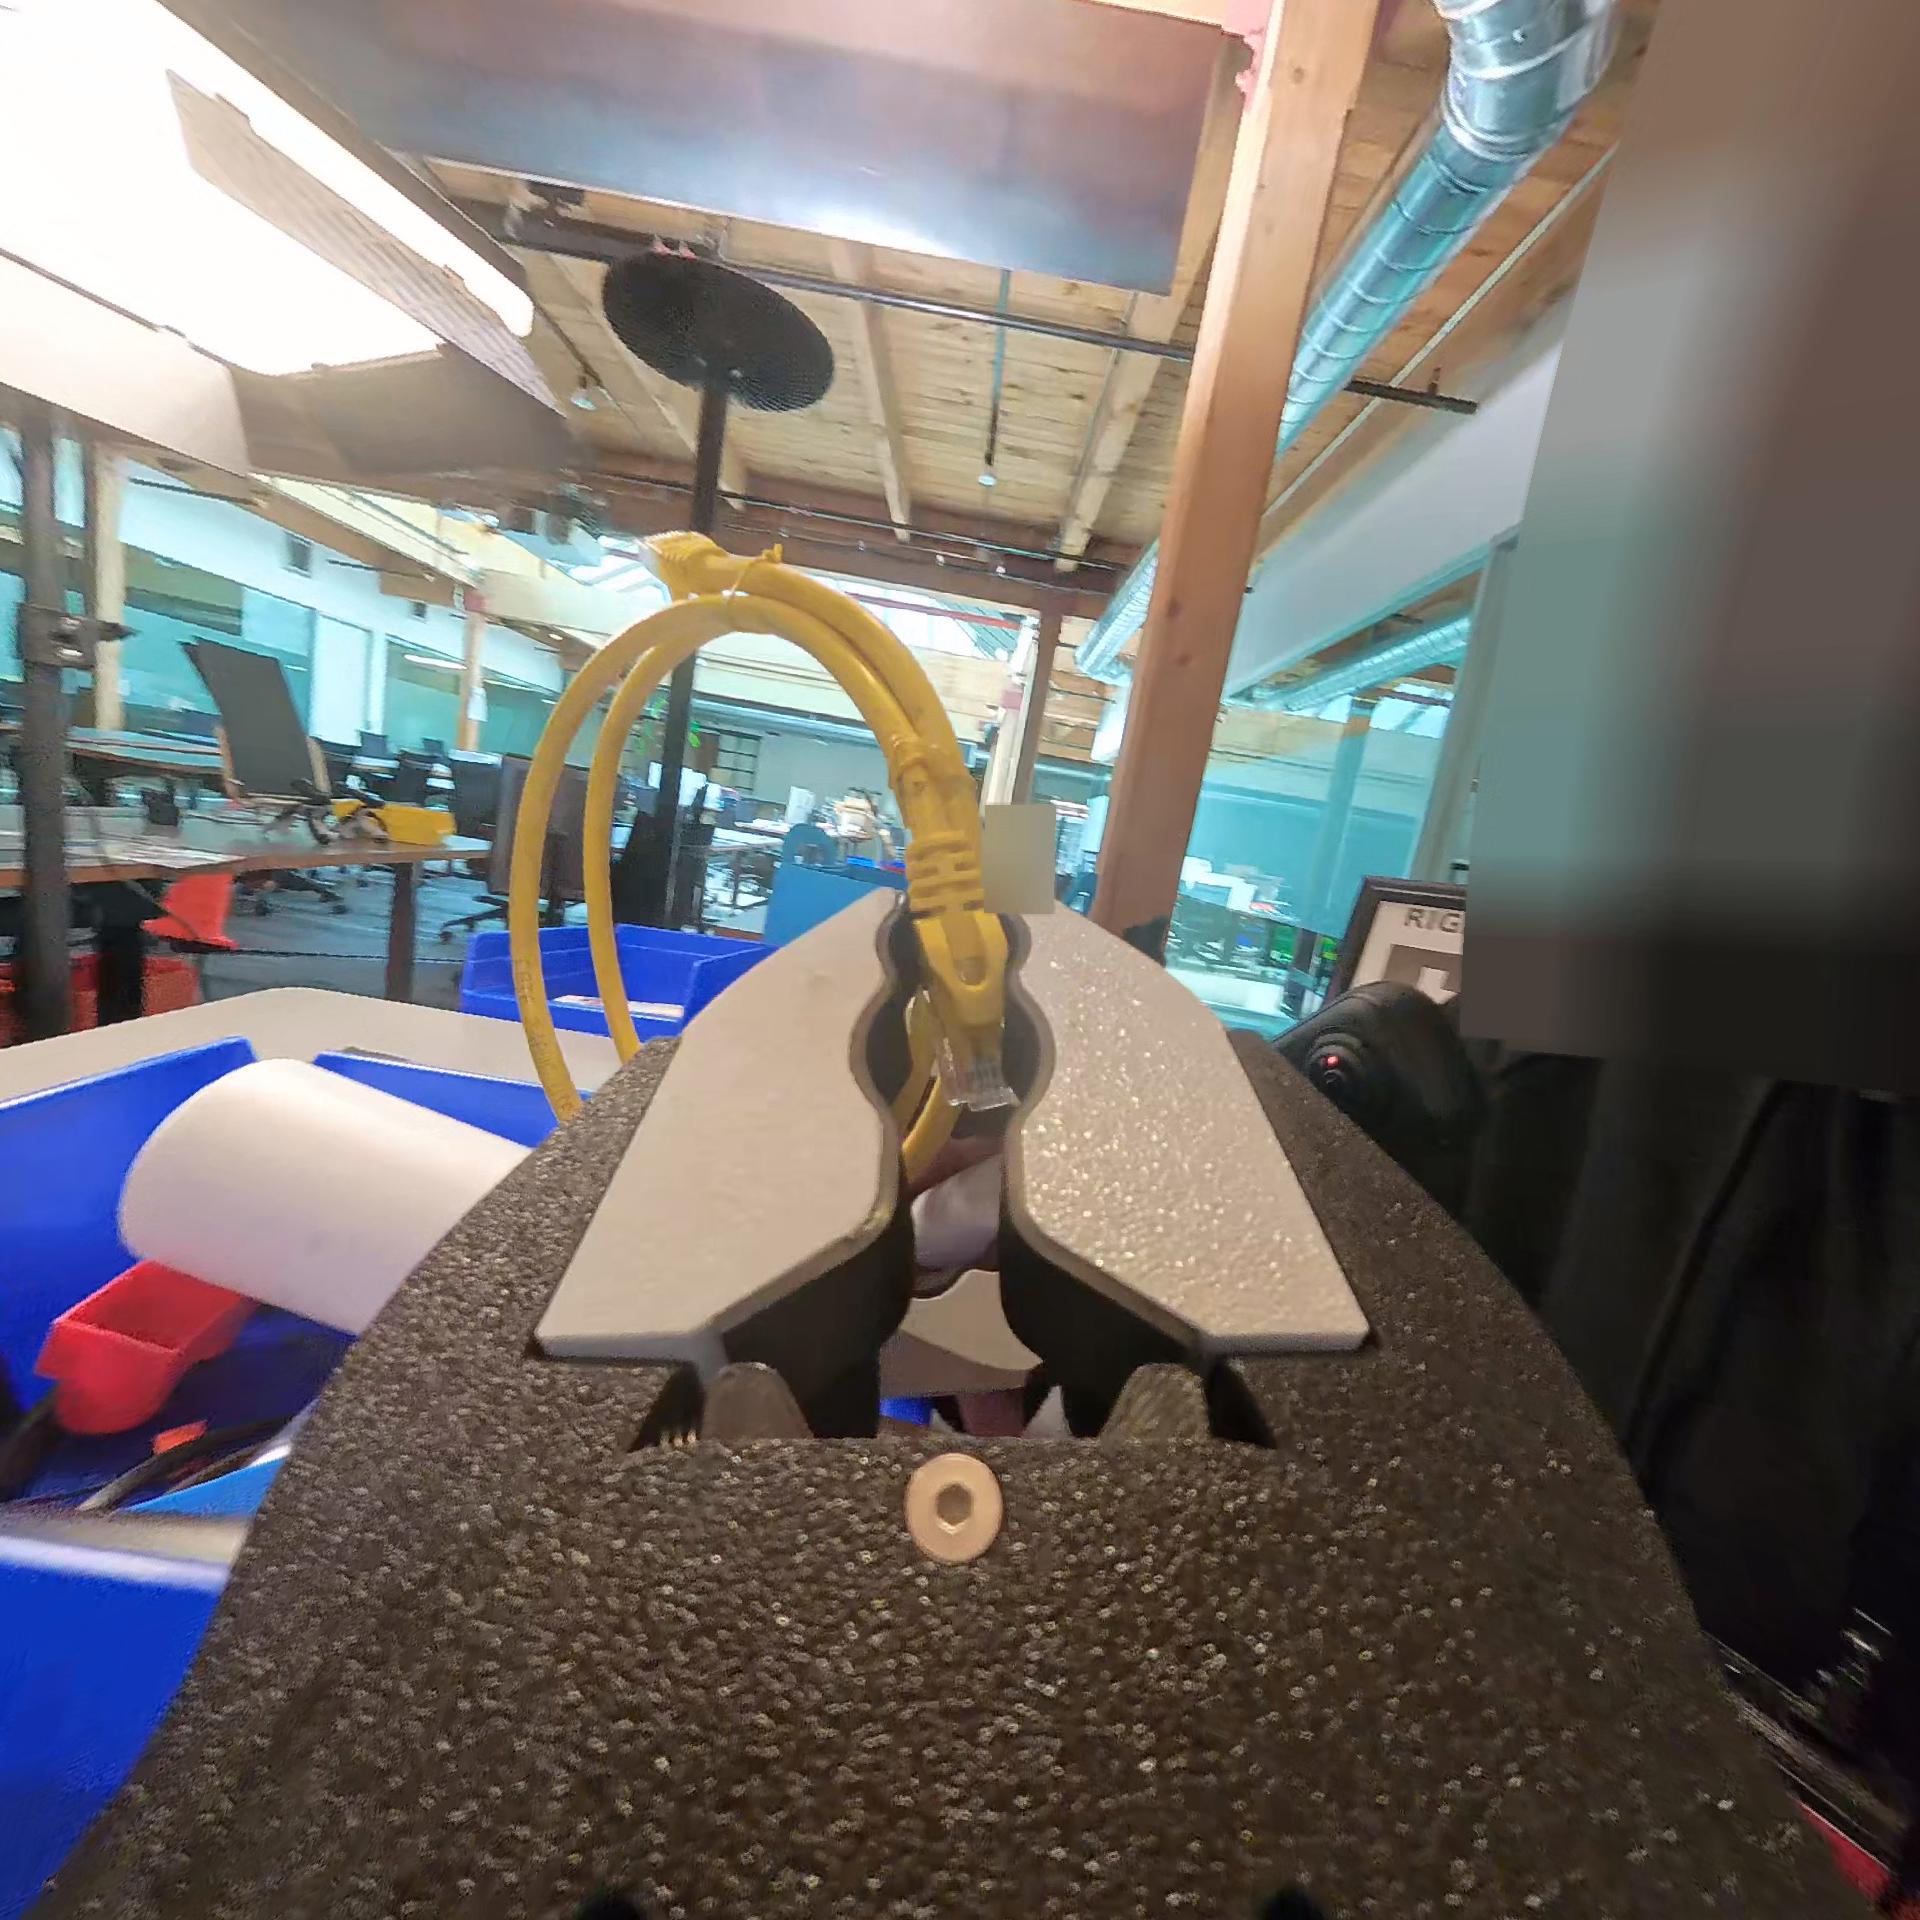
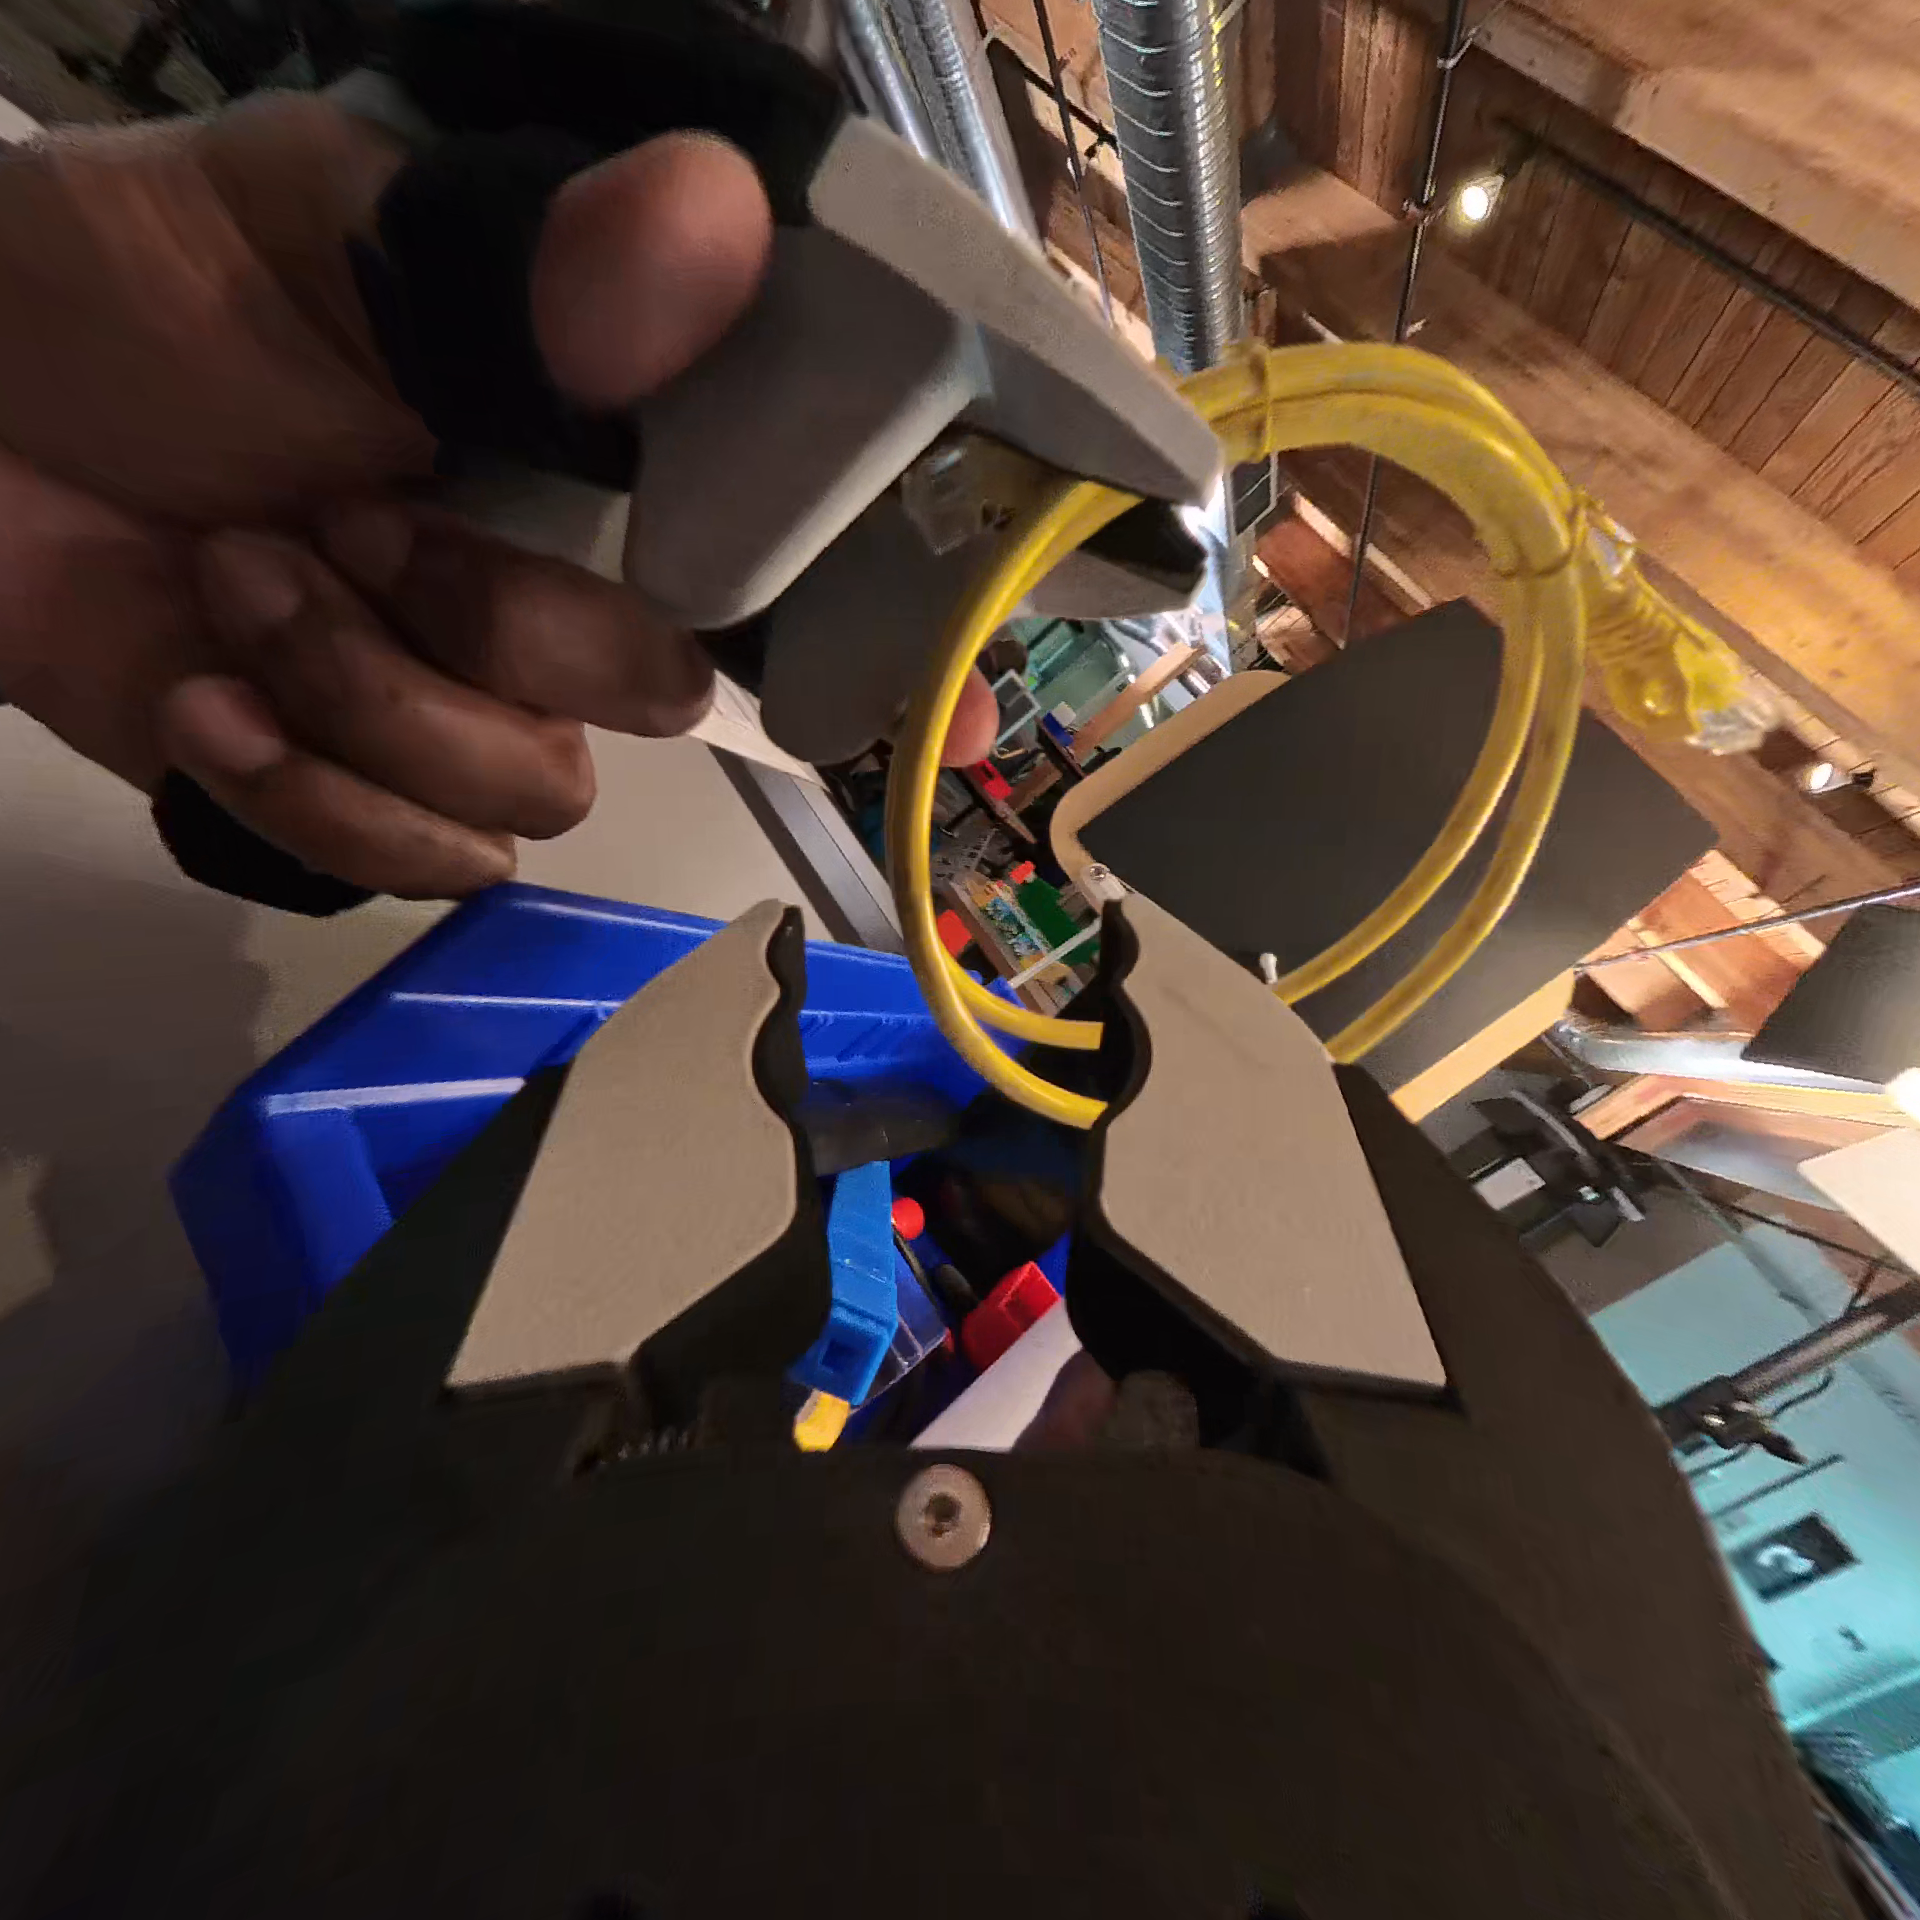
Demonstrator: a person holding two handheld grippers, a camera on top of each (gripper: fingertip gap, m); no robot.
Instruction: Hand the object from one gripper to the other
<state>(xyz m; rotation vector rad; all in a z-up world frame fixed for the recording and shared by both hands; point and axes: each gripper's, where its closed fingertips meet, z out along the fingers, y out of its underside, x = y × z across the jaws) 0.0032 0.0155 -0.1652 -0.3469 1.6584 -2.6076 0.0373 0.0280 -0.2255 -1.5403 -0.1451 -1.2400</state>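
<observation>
A coiled yellow network cable [image 1: 540,831] stands up out of my left gripper [image 1: 956,914], which is shut on the coil next to one clear plug. In the right wrist view the same cable [image 2: 1538,582] hangs as a loop from the left gripper [image 2: 1174,499], held by a person's hand [image 2: 312,520] at the upper left. My right gripper [image 2: 951,925] is open. The bottom of the loop lies between its jaws, against the inner edge of the right finger [image 2: 1226,1143]. The second plug hangs free at the right of the loop.
Blue bins [image 1: 94,1143] with a white roll [image 1: 312,1174], a red box [image 1: 135,1340] and small parts sit below on a grey table. A blue bin [image 2: 416,1060] lies under the right gripper. A wooden post [image 1: 1216,520] stands behind.
</observation>
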